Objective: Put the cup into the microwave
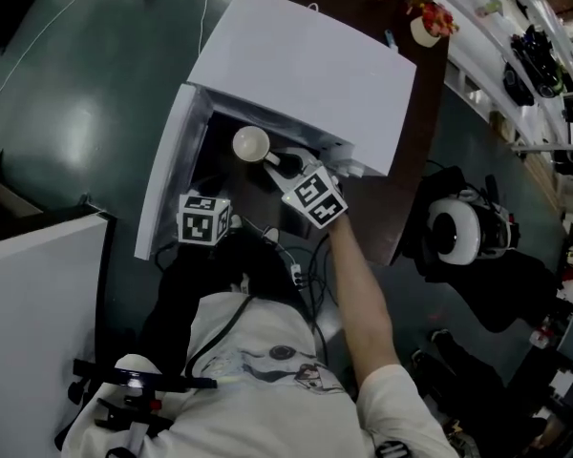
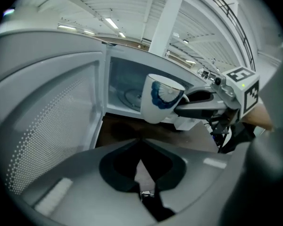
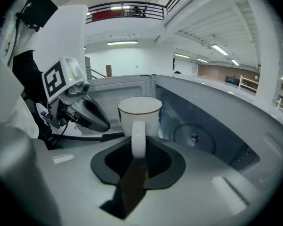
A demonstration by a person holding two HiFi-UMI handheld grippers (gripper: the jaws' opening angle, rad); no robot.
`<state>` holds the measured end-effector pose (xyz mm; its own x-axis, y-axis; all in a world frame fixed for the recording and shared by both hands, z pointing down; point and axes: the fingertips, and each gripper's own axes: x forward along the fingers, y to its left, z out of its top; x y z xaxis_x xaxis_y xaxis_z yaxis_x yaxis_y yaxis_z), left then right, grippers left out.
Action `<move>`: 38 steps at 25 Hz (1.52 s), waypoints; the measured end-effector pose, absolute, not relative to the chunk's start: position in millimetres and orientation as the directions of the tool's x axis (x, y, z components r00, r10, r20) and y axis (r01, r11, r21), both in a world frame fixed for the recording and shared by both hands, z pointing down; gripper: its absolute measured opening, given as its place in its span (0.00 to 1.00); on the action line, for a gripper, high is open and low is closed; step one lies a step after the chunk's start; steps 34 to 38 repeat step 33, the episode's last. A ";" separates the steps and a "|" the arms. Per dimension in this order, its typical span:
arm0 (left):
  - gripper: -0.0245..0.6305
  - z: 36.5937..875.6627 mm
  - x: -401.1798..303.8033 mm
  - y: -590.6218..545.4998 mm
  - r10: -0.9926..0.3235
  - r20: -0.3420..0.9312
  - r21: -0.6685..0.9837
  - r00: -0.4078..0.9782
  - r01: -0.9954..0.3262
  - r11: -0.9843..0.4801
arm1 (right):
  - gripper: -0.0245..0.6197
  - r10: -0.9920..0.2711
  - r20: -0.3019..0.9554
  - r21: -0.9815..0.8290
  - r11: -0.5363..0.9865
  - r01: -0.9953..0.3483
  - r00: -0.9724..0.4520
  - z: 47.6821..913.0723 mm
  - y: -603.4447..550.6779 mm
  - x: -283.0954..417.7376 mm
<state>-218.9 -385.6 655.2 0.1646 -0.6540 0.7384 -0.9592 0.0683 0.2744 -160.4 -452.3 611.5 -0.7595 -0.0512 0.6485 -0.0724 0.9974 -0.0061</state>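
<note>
Nearest to you, your left hand-held gripper [image 2: 141, 159] has its jaws together with nothing between them, and it waits low beside the open door [image 2: 52, 126], so it takes no part in the carry. A little further, your right hand-held gripper [image 3: 137, 150] is clamped on the handle [image 3: 138, 138] of the cup [image 3: 140, 113]. The cup is upright, its mouth is up, and its handle points back along the jaws toward you. It hangs in the air, touching nothing else. From the left gripper view the cup [image 2: 161, 98] is just at the front opening of the microwave [image 1: 301, 65], above the brown bench [image 2: 132, 132]; whether its base has already crossed the sill I cannot tell. The relation that matters is this: from the right hand-held gripper, the turntable [image 3: 193, 138] lies ahead and to the right of the cup, deeper in the cavity. So I judge that the coming move is forward and a bit rightward, then down, and only your right arm does it. By count there is one cup, one microwave with one door, one turntable, and two hand-held grippers.
</note>
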 end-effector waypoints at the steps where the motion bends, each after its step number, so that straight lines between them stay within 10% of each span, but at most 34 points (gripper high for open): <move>1: 0.04 656.0 -217.6 -386.7 -0.651 0.740 0.276 0.171 -0.959 0.062 | 0.14 -0.069 0.646 -0.005 0.995 -0.095 -0.760 612.9 -459.0 -161.7; 38: 0.04 682.7 -192.5 -390.0 -0.592 0.774 0.279 0.223 -0.960 0.002 | 0.13 -0.605 0.306 0.021 0.776 -0.630 -0.735 593.9 -588.9 -167.9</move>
